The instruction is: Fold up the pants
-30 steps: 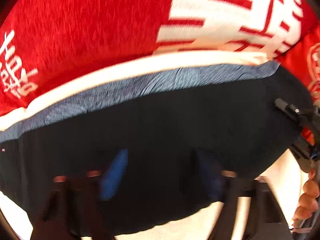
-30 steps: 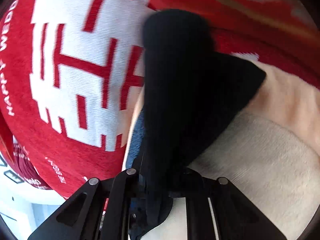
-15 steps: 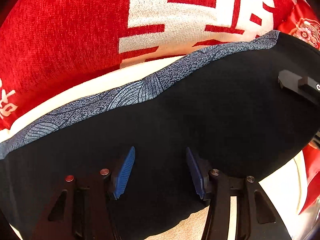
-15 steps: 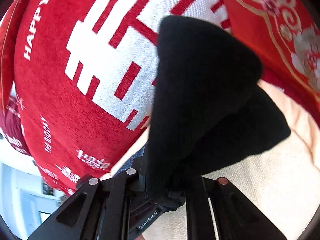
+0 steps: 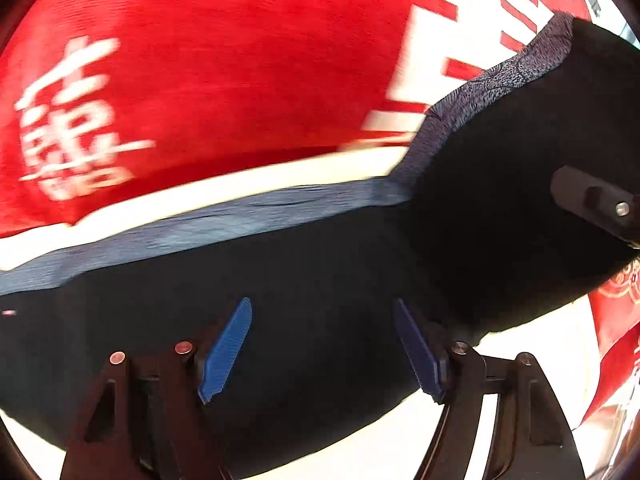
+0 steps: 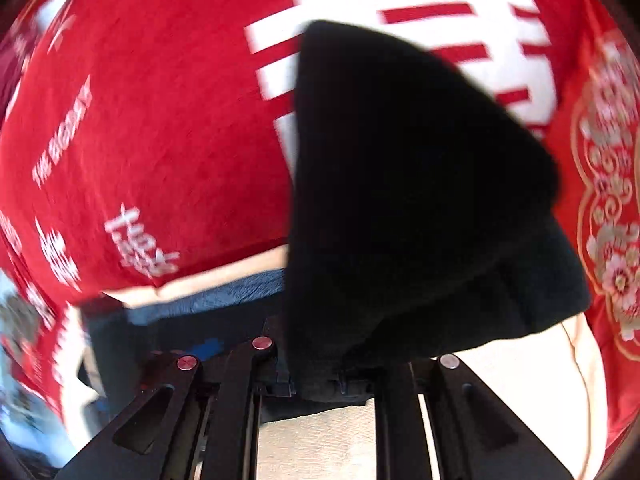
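The black pants [image 5: 320, 272] lie across a cream surface, their patterned blue-grey waistband [image 5: 224, 220] along the far edge. My left gripper [image 5: 320, 344] is open, its blue pads [image 5: 228, 348] apart just above the black cloth. My right gripper [image 6: 316, 376] is shut on a bunch of the black pants [image 6: 400, 200], which stands up in a peak in front of it and hides the fingertips. Part of the right gripper [image 5: 592, 200] shows at the right in the left wrist view, with the cloth lifted there.
A large red cushion with white characters [image 5: 200, 80] lies right behind the pants; it also shows in the right wrist view [image 6: 160, 120]. A red cloth with gold floral print [image 6: 608, 208] is at the right. The cream surface [image 6: 320, 440] lies beneath.
My right gripper has carried the held end of the pants leftward and up, raising that side. The left gripper has opened wider and shifted left along the pants. Both views are blurred by motion.
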A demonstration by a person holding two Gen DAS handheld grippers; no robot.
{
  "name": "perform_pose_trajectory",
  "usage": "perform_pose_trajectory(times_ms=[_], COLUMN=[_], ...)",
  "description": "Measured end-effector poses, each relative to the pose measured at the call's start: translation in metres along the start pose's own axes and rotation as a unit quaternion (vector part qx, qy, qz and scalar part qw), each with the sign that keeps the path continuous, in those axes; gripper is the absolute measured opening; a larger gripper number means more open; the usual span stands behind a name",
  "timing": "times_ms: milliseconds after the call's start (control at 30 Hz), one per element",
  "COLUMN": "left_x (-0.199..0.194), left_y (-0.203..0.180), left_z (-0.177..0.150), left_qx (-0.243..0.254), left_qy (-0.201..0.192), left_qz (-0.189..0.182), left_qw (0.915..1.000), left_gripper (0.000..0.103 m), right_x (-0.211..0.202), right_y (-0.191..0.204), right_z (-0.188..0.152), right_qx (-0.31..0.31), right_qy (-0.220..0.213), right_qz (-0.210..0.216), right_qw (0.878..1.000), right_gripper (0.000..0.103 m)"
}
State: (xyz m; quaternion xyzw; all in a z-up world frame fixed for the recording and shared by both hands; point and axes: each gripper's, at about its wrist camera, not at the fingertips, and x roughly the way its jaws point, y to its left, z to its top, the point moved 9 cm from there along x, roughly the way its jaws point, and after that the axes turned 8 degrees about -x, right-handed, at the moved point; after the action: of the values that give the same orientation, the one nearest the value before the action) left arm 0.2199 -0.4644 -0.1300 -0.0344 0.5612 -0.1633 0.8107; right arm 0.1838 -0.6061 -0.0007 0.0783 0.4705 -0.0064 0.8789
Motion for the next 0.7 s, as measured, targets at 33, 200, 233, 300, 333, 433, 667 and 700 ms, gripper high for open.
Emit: perform_pose_trajectory(times_ms=[33, 200, 233, 300, 333, 433, 667, 700], left_x=[-0.008, -0.032, -0.035, -0.039, -0.041, -0.048, -0.056, -0.057], left_y=[0.019, 0.104, 0.126, 0.162, 0.179, 0.216, 0.23, 0.228], left_z=[-0.001, -0.012, -0.015, -0.023, -0.027, -0.04, -0.051, -0.051], left_qx=[-0.003, -0.027, -0.038, -0.059, -0.071, -0.093, -0.097, -0.098], left_qy=[-0.001, 0.004, 0.008, 0.016, 0.02, 0.028, 0.037, 0.039], left_qz=[0.009, 0.05, 0.062, 0.081, 0.09, 0.101, 0.088, 0.081], left_qw=[1.0, 0.9984, 0.9973, 0.9948, 0.9932, 0.9902, 0.9906, 0.9911], left_gripper=[0.075, 0.075, 0.075, 0.075, 0.075, 0.075, 0.075, 0.075], right_x=[0.003, 0.041, 0.051, 0.074, 0.084, 0.101, 0.072, 0.064], right_y=[0.013, 0.092, 0.106, 0.134, 0.146, 0.173, 0.218, 0.22], right_z=[-0.002, -0.021, -0.027, -0.044, -0.053, -0.087, -0.134, -0.141], right_qx=[-0.014, -0.097, -0.116, -0.162, -0.187, -0.267, -0.344, -0.322], right_qy=[0.004, 0.043, 0.052, 0.073, 0.084, 0.109, 0.103, 0.108], right_qz=[-0.008, -0.066, -0.082, -0.118, -0.133, -0.186, -0.146, -0.111], right_qw=[1.0, 0.992, 0.988, 0.977, 0.97, 0.939, 0.922, 0.934], right_gripper=[0.018, 0.027, 0.03, 0.037, 0.039, 0.05, 0.059, 0.059])
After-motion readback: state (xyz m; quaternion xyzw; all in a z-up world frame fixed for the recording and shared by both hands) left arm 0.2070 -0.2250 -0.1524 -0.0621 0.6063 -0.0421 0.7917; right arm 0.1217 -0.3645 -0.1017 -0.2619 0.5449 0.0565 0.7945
